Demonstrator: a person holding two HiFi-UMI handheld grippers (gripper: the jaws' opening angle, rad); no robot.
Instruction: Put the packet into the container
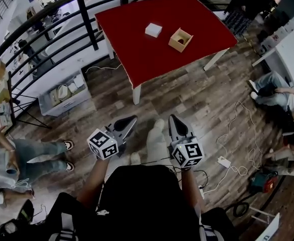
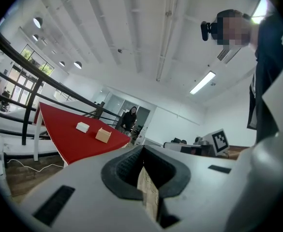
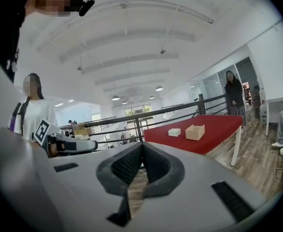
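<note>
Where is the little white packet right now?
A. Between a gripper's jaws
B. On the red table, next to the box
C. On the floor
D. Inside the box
B. The white packet lies on the red table beside the open box, a little apart from it and not inside it.
</note>
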